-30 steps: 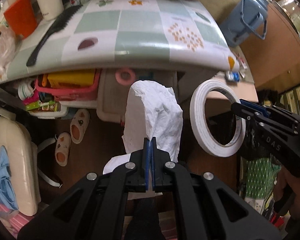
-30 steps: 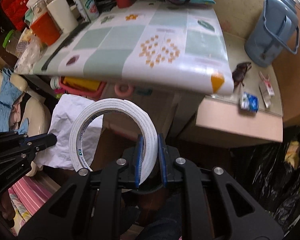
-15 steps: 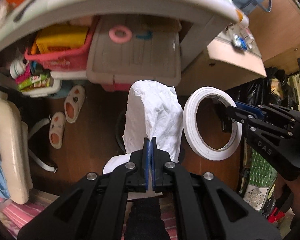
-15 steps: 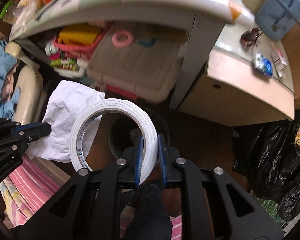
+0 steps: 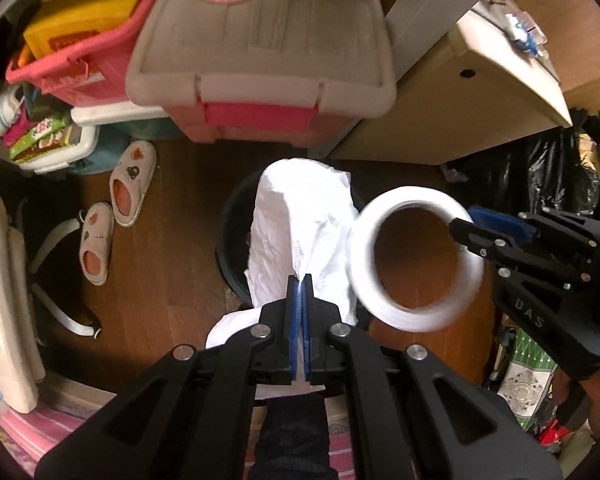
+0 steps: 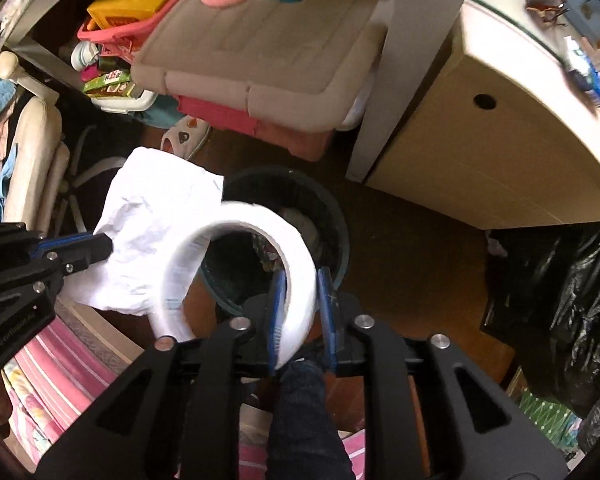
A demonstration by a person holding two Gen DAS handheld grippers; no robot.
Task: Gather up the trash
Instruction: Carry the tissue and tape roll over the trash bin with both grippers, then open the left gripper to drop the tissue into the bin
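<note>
Now that both grippers have swung down from the surface over the bin (image 6: 332,216), right fingers (image 6: 325,292) part, freeing the tape (image 6: 236,276); left fingers (image 5: 306,300) still pinch the paper (image 5: 300,224)

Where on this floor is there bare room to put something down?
Bare floor lies between the bin and the black bags, in front of the cabinet. Another patch sits between the slippers and the bin. Behind, the box and basket crowd together.
</note>
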